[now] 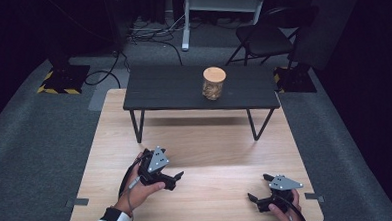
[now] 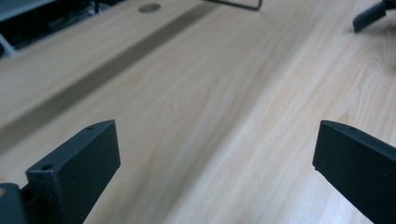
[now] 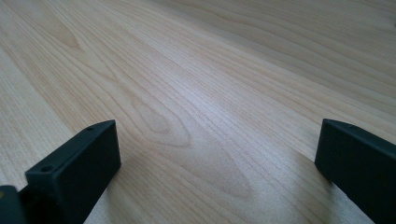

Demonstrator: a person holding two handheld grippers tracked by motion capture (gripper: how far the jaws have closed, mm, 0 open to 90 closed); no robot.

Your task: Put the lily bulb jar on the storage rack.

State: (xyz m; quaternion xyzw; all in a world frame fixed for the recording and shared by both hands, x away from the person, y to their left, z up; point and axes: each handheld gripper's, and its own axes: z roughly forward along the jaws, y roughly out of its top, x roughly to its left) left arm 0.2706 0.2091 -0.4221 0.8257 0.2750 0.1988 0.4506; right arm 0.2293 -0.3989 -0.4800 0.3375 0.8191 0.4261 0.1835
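Note:
A glass jar point(image 1: 214, 83) with a cork lid stands upright on a small dark bench point(image 1: 173, 89) that sits at the far end of the light wooden table point(image 1: 195, 140). My left gripper point(image 1: 176, 180) rests near the table's front left, held by a hand, jaws wide apart and pointing right. In the left gripper view its jaws point(image 2: 215, 140) frame bare wood, and a jaw of the other gripper point(image 2: 369, 16) shows at top right. My right gripper point(image 1: 259, 187) sits at the front right, open, pointing left. Its own jaws point(image 3: 217, 140) hold nothing.
A black folding chair point(image 1: 266, 37) and a white stand point(image 1: 219, 4) are behind the table on grey carpet. Black-and-yellow floor bases point(image 1: 62, 79) and cables point(image 1: 150, 35) lie at the back left. Grey tape tabs point(image 1: 77, 202) mark the table's side edges.

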